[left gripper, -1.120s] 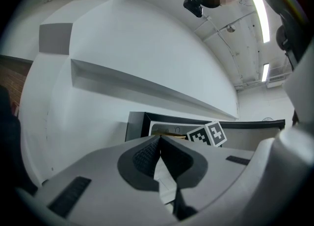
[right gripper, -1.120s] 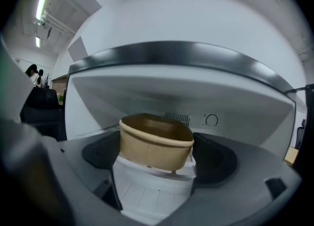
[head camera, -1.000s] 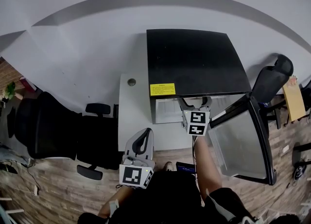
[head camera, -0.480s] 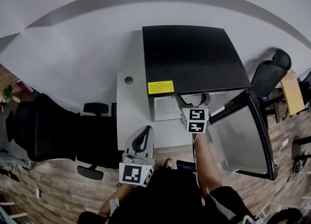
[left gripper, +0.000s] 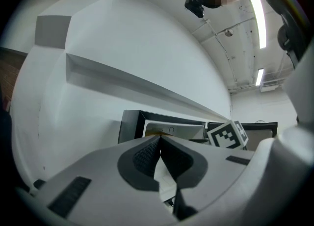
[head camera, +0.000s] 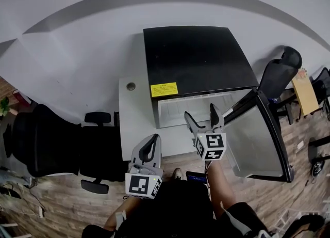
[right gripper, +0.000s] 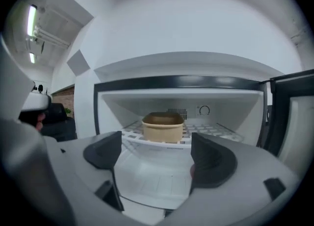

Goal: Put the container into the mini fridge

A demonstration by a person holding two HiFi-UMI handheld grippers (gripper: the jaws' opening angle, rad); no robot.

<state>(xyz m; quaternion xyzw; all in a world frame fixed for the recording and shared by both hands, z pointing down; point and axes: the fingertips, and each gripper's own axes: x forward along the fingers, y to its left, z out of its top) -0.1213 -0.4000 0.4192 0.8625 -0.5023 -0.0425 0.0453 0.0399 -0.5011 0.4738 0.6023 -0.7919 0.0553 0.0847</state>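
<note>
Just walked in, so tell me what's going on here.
A person is working at a mini fridge with a gripper in each hand. The door stands open, and the tan container sits on the wire shelf inside. The right gripper is open and empty in front of the opening. The left gripper is shut on nothing, held low near the person's body.

pale grey left gripper (head camera: 154, 139) and right gripper (head camera: 200, 112), black-white marker cubes (head camera: 140, 185); seemingly black top (head camera: 175, 207)
</note>
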